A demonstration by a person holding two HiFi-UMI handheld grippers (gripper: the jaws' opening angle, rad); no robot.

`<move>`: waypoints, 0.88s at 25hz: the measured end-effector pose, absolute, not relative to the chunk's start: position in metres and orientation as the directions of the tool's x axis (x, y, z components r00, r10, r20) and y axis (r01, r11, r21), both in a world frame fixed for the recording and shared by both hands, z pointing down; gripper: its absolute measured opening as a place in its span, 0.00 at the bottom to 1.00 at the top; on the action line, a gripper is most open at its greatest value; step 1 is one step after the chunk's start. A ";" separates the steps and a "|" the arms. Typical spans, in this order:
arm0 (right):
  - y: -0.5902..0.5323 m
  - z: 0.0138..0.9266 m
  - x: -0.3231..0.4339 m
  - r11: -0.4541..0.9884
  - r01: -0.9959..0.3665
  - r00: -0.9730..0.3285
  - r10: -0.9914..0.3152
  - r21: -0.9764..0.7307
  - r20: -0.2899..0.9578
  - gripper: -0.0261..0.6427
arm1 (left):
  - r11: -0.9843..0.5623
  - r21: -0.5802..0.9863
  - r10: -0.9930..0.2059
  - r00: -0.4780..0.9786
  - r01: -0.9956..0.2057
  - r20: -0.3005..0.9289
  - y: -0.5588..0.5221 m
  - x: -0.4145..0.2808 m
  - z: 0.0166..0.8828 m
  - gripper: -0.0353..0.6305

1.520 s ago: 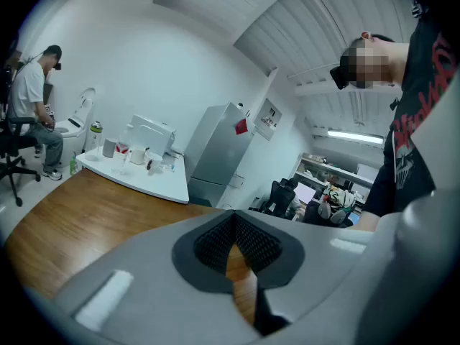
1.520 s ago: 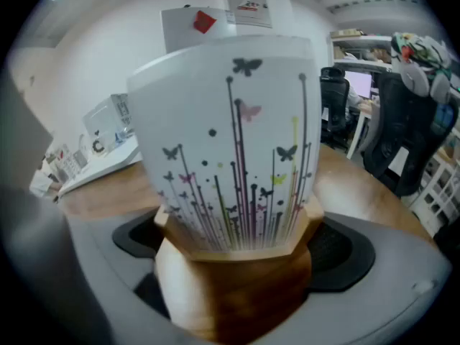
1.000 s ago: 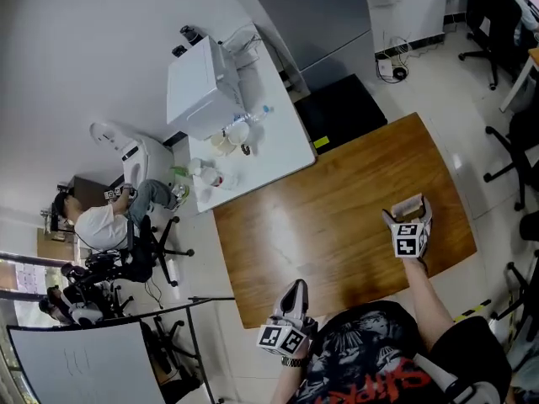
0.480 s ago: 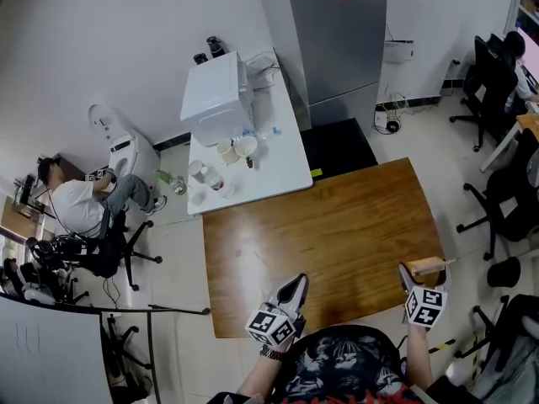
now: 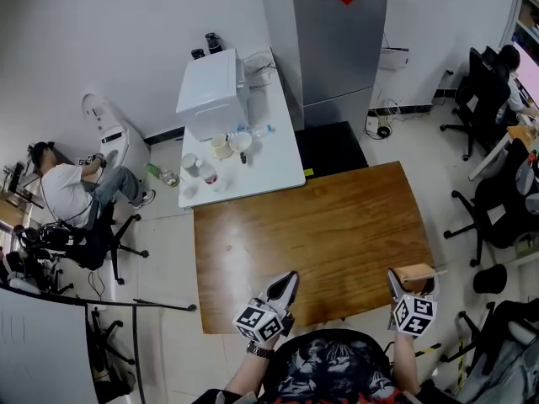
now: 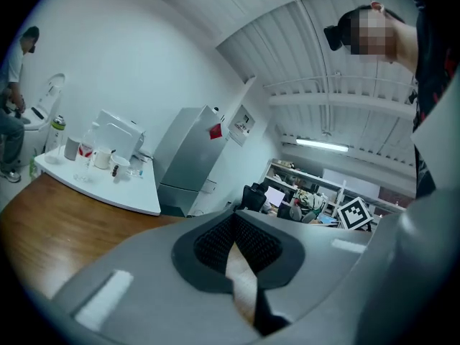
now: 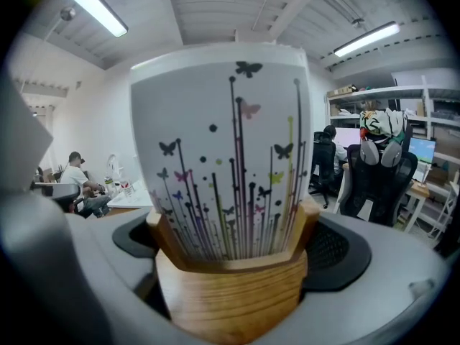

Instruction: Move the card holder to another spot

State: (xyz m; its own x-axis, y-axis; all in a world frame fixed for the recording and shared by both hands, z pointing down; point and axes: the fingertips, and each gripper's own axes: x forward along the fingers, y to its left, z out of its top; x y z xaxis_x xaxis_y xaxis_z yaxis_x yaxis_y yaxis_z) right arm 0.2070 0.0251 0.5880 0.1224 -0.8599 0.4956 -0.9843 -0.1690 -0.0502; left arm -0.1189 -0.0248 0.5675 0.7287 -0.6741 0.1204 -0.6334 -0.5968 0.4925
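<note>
The card holder (image 7: 230,293) is a small wooden block with a white card (image 7: 223,149) printed with butterflies and stems standing in it. My right gripper (image 7: 233,257) is shut on the wooden block, and the card fills that gripper's view. In the head view the card holder (image 5: 418,273) is held off the near right corner of the wooden table (image 5: 312,234), in my right gripper (image 5: 412,283). My left gripper (image 5: 285,288) hovers at the table's near edge, jaws together, nothing between them. The left gripper (image 6: 237,254) looks across the table toward the room.
A white side table (image 5: 253,162) with a white appliance (image 5: 210,95), cups and a bottle adjoins the wooden table's far left. A grey cabinet (image 5: 337,40) stands behind. Office chairs (image 5: 501,213) are on the right. A seated person (image 5: 72,192) is on the far left.
My right gripper has carried the card holder from above the table's right part back toward me, past the near right corner. The head camera has tilted, showing more of the room.
</note>
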 end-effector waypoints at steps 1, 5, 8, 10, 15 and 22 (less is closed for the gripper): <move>0.024 0.587 0.205 -0.164 -0.985 0.116 -0.863 -0.055 0.492 0.90 | -0.593 0.496 -0.677 0.726 -0.634 0.120 -0.023 -0.120 0.567 0.05; 0.016 0.582 0.198 -0.143 -0.989 0.106 -0.869 -0.040 0.484 0.91 | -0.572 0.499 -0.692 0.710 -0.651 0.133 -0.018 -0.130 0.565 0.05; 0.010 0.581 0.190 -0.121 -0.992 0.083 -0.871 -0.046 0.485 0.91 | -0.555 0.493 -0.709 0.691 -0.670 0.142 -0.016 -0.140 0.561 0.05; 0.007 0.581 0.185 -0.104 -0.993 0.062 -0.870 -0.058 0.489 0.90 | -0.537 0.497 -0.720 0.677 -0.682 0.150 -0.015 -0.146 0.559 0.05; -0.012 0.606 0.136 0.041 -0.996 -0.078 -0.849 -0.081 0.523 0.91 | -0.489 0.498 -0.762 0.629 -0.716 0.156 -0.012 -0.166 0.563 0.05; -0.082 0.720 -0.057 0.383 -0.917 -0.366 -0.702 -0.109 0.611 0.91 | -0.304 0.524 -0.849 0.475 -0.796 0.229 0.044 -0.227 0.574 0.05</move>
